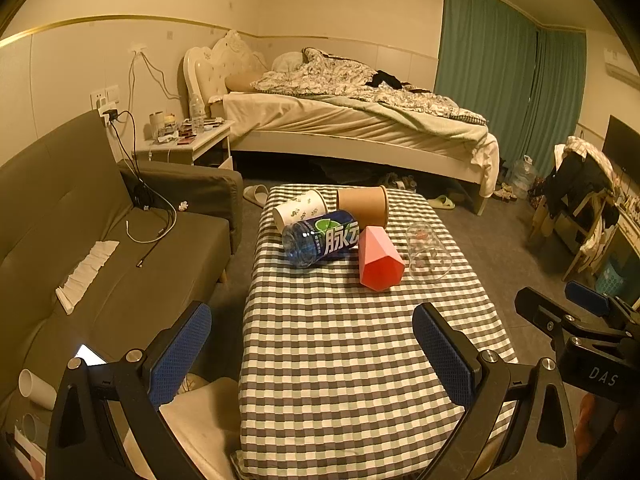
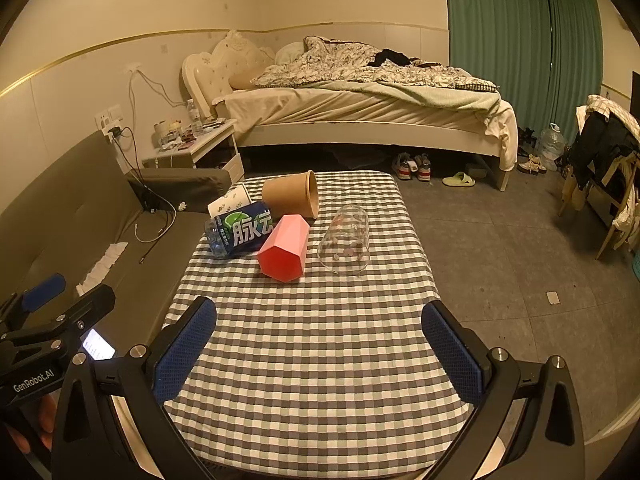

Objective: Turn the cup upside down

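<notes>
While both tools, left tool (image 1: pixel 312 354) and right tool (image 2: pixel 320 350), hover spread wide above the bench (image 2: pixel 320 360), you're only approaching; pick a cup, maybe the glass cup (image 2: pixel 346 240).

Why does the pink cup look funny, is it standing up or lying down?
Lying down. The pink cup rests on its side on the checkered table, its length running along the cloth, next to the tipped clear glass.

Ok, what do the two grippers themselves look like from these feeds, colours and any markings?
Both match: the left gripper and right gripper have black angular frames with silver round bolts and textured blue pads on the fingers. Seen from the other camera, the right gripper's body carries white "DAS" lettering, the left one's "GenRobot.AI". No cables or sleeves are visible; a bit of bare hand shows.
</notes>
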A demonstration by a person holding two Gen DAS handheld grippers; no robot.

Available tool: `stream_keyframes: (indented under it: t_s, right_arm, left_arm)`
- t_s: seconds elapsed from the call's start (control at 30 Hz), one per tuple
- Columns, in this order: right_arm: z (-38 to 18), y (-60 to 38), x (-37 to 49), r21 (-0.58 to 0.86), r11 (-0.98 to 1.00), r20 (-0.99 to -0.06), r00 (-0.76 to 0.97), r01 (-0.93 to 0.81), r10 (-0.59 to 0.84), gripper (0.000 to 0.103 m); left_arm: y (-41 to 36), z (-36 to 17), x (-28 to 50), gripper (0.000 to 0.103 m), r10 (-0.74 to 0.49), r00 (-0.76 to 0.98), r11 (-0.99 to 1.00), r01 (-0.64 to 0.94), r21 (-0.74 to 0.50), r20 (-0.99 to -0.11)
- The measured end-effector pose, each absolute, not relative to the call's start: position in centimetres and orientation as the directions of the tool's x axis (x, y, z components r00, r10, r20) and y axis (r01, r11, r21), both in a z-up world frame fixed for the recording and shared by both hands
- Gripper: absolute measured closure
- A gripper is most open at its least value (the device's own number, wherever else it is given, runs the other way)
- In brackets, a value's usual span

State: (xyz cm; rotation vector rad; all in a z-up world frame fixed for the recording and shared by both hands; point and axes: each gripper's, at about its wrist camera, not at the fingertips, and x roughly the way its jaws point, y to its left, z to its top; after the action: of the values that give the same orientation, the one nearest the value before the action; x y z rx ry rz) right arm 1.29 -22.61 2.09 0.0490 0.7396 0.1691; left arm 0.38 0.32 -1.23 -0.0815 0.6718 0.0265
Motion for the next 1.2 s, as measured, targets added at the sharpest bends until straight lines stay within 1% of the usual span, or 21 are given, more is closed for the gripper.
stream_keyframes:
  t_s: [1.2]
  right_arm:
    - [1.83, -22.50, 1.23, 0.101, 0.986, -0.671, 0.722, -0.136, 0.168, 0.000]
  left_arm:
    - [0.16, -1.38, 0.60, 0.000, -0.001, 0.779, 0.996, -0.052, -0.066, -0.627]
